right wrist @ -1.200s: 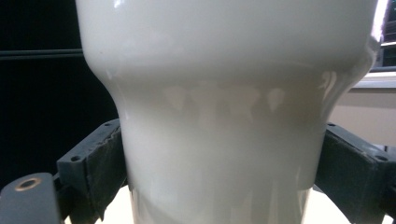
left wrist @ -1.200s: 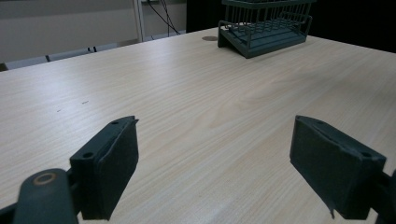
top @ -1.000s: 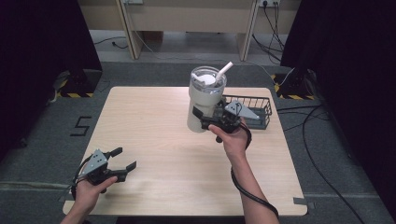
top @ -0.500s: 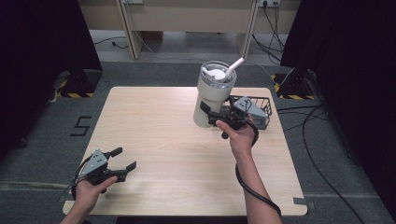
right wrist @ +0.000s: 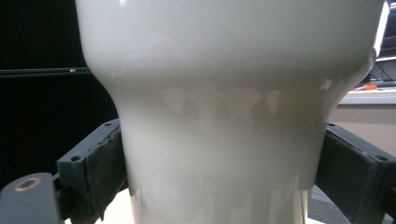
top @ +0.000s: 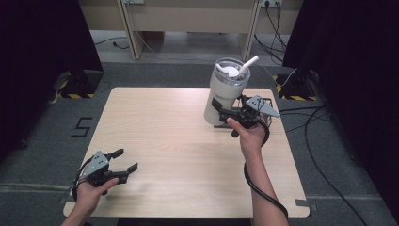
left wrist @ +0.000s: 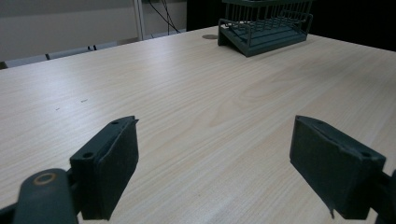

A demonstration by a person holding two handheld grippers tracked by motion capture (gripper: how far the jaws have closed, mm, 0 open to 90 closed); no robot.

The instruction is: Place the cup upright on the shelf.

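A tall cream tumbler (top: 225,92) with a clear lid and a white straw (top: 248,63) hangs above the table's far right, tilted a little. My right gripper (top: 221,109) is shut on its narrow lower part. Up close in the right gripper view, the tumbler (right wrist: 224,107) sits between both jaws, with the black pads (right wrist: 100,163) pressed to its sides. My left gripper (top: 123,160) rests at the table's near left corner, open and holding nothing. In the left gripper view its wide-apart fingers (left wrist: 109,165) frame bare wood.
A dark wire basket (top: 266,106) stands at the far right of the wooden table (top: 164,136), partly behind my right hand; it appears far off in the left gripper view as the basket (left wrist: 266,23). Cables trail on the floor to the right.
The right gripper has lifted the tumbler off the table and carried it up and slightly to the right. The left gripper has stayed where it was.
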